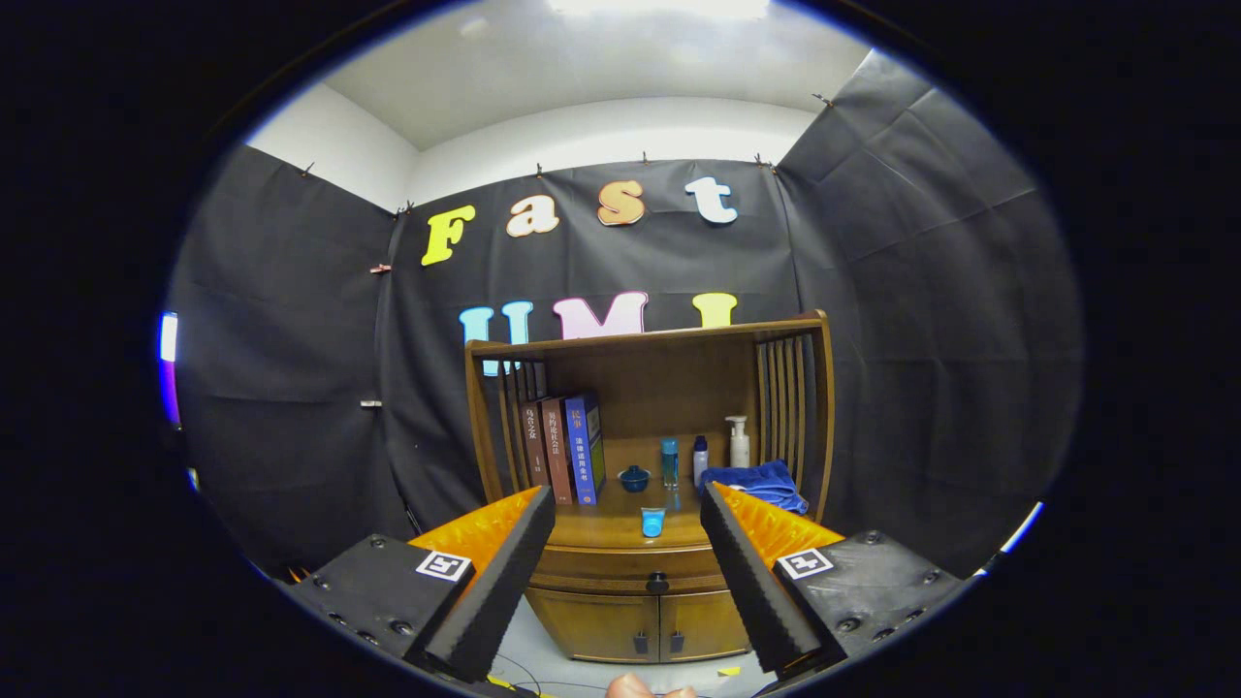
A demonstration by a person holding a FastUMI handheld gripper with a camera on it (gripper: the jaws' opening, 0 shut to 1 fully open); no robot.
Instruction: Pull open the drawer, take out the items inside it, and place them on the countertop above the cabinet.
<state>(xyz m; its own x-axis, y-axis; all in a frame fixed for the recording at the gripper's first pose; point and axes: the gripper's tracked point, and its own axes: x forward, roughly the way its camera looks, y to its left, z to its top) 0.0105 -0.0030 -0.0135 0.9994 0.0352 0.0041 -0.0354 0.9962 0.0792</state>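
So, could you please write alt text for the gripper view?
The open gripper faces a wooden cabinet whose drawer is shut, its knob beyond the fingers. On the countertop stand books, bottles, a cup and a blue cloth.

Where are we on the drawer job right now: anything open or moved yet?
Nothing looks done: the drawer under the countertop is shut, its dark knob untouched. The hand-held gripper is open and holds nothing, aimed at the cabinet from a distance. A small blue cup already stands on the countertop; whether it came from the drawer cannot be told. Left: pull the drawer, lift out its contents, place them on top.
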